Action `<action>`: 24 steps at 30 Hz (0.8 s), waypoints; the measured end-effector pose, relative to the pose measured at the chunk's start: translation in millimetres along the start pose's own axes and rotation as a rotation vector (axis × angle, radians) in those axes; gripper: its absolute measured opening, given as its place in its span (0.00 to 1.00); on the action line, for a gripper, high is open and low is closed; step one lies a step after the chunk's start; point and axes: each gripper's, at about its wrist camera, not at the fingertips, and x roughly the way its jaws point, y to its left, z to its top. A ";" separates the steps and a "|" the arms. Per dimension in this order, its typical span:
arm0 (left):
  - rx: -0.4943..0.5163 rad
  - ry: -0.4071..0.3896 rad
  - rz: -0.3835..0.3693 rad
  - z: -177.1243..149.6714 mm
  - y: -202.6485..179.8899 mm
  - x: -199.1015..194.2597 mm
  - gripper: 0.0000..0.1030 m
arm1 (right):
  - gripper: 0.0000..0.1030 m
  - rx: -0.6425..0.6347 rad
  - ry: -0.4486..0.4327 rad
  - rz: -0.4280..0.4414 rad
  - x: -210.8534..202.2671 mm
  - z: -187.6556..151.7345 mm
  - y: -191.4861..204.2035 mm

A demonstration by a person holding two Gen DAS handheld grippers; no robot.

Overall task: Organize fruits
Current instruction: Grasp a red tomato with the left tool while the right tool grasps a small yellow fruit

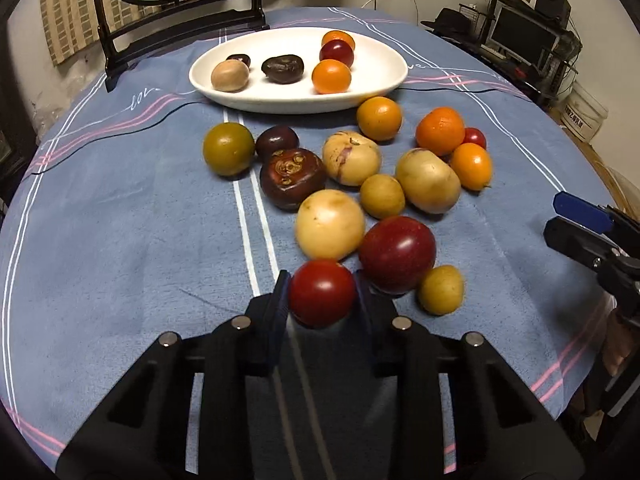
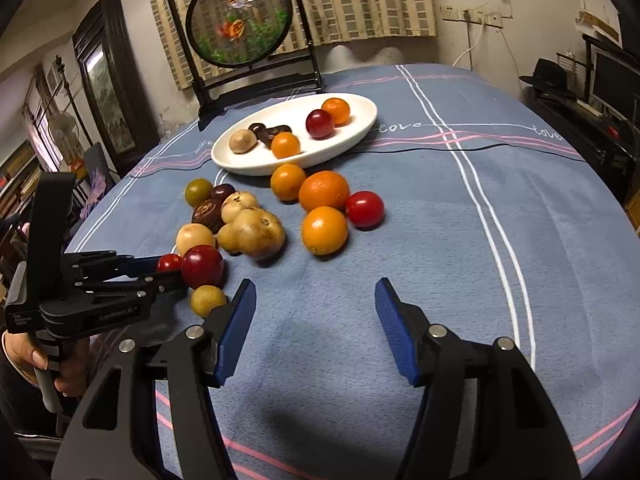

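Note:
My left gripper (image 1: 322, 294) is shut on a small red tomato (image 1: 322, 293), at the near edge of a pile of loose fruit on the blue tablecloth. In the right wrist view the left gripper (image 2: 168, 266) holds that tomato (image 2: 169, 263) beside a larger dark red fruit (image 2: 202, 266). A white oval plate (image 1: 384, 80) at the back holds several fruits; it also shows in the right wrist view (image 2: 360, 128). My right gripper (image 2: 316, 324) is open and empty over bare cloth, to the right of the pile. Its tips (image 1: 576, 220) show at the right edge of the left view.
Loose fruit includes oranges (image 2: 324, 191), yellow fruits (image 1: 330, 230), a brown-purple fruit (image 1: 291, 178) and a green-brown one (image 1: 228, 149). A round framed fish ornament on a black stand (image 2: 240, 16) stands behind the plate. Furniture with a monitor (image 1: 520, 36) is off the table's right.

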 end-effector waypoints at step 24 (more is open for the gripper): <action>-0.131 -0.062 0.026 -12.9 54.4 -27.2 0.30 | 0.36 -0.280 0.193 -0.005 55.3 -3.8 94.6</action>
